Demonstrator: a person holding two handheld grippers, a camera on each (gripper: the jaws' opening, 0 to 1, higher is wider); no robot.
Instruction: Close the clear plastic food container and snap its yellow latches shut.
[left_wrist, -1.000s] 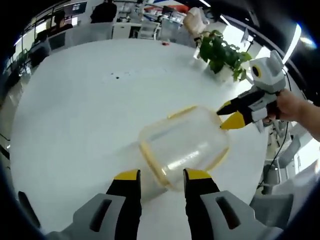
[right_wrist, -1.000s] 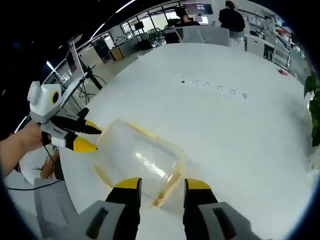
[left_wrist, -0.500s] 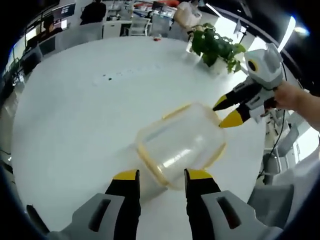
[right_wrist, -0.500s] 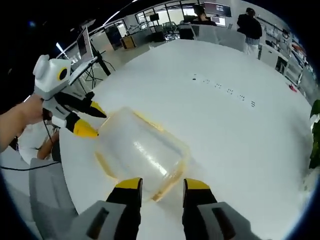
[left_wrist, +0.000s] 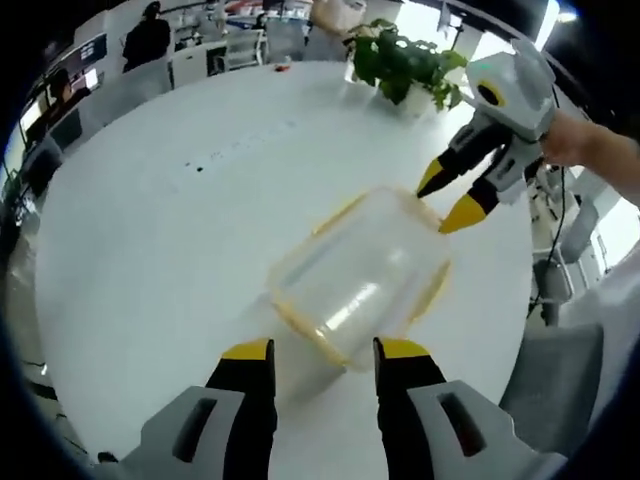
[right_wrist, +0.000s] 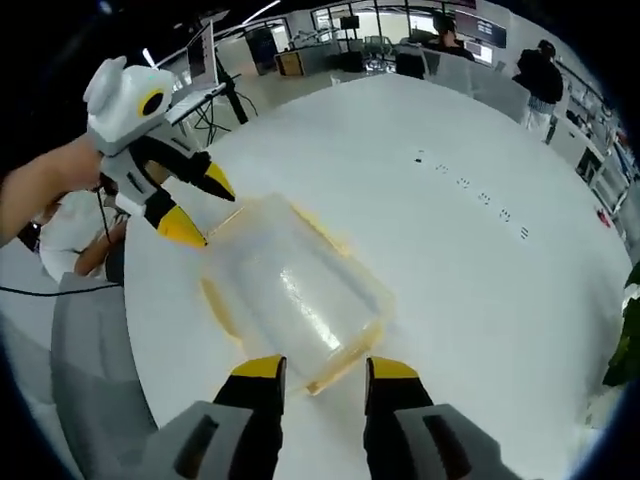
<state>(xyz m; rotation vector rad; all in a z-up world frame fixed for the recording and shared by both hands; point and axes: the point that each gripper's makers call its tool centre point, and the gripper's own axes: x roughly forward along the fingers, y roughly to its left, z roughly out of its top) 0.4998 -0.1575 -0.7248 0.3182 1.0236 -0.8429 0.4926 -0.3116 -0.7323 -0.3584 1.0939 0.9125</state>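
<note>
Container (left_wrist: 360, 275), one, clear with yellow trim, is seen lying on the round white worktop (left_wrist: 180, 230), between the two tools. Left tool (left_wrist: 312, 352) is held open just short of one end; right tool (right_wrist: 315, 367) is likewise open at the other end, neither gripping. One plant (left_wrist: 400, 65) stands at the far rim. An office with desks and seated people lies behind. Latch positions cannot be made out.

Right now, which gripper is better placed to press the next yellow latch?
Probably either. The left gripper and right gripper are both open, each hovering over opposite yellow-edged ends of the container. I cannot tell which latches are already shut.
</note>
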